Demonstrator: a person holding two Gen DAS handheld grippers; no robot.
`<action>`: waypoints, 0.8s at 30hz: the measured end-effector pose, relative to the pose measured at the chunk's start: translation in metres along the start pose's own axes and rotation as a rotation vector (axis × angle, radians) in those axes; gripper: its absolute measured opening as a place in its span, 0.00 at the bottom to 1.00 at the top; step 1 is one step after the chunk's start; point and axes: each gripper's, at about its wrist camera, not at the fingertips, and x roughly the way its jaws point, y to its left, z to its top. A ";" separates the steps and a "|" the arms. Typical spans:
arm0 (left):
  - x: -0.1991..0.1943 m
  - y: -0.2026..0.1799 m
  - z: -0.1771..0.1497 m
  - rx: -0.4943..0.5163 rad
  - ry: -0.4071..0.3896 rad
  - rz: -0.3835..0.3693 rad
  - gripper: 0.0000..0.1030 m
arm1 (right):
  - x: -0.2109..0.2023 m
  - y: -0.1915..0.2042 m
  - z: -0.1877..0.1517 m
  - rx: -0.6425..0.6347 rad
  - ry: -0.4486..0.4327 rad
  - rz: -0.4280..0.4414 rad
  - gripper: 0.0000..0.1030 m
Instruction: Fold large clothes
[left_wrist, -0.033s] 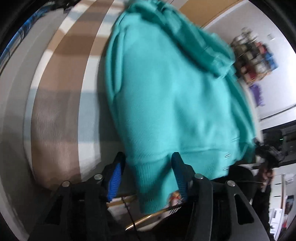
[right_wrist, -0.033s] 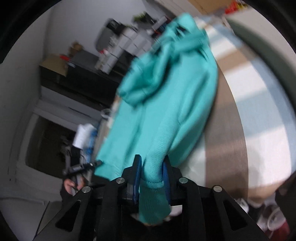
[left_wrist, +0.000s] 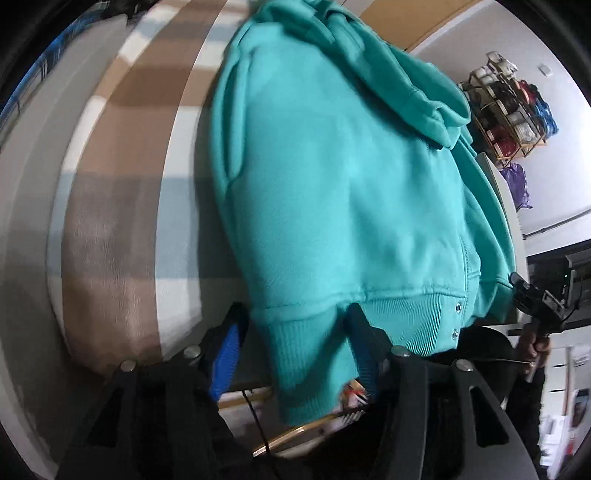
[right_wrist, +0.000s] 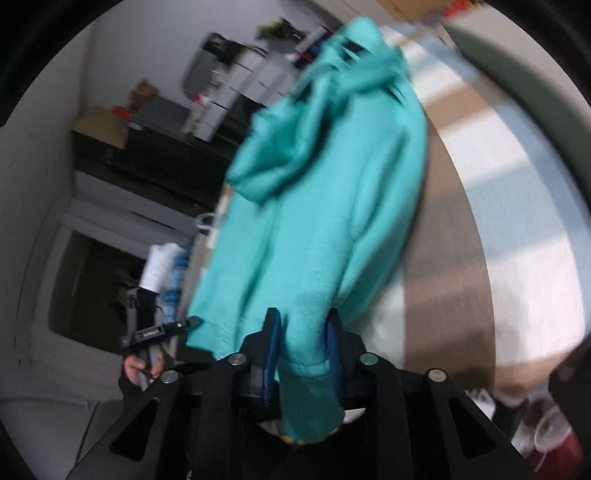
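hoodie (left_wrist: 332, 192) in teal lies folded over on the striped blanket (left_wrist: 110, 229), hem toward me, hood bunched at the far end. my left gripper (left_wrist: 295, 350) has a ribbed cuff (left_wrist: 310, 362) hanging between its fingers; the jaws are closing, but the blue pad (left_wrist: 225, 354) on one side stands clear of the cloth. my right gripper (right_wrist: 301, 349) is closing too, and its pads look pressed onto a sleeve end (right_wrist: 306, 369), pinching it.

Teal hoodie (left_wrist: 332, 192) cuff hangs between the left gripper's (left_wrist: 295, 354) closing jaws.
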 end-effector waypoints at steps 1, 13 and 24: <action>0.003 -0.006 -0.002 0.022 0.009 0.026 0.82 | -0.001 -0.002 -0.001 0.005 0.004 0.001 0.31; 0.022 -0.055 -0.006 0.183 -0.064 0.117 0.48 | 0.033 0.020 -0.007 -0.122 0.150 -0.155 0.72; 0.013 -0.062 -0.006 0.221 -0.169 0.080 0.45 | 0.005 0.018 -0.003 -0.072 0.009 0.148 0.55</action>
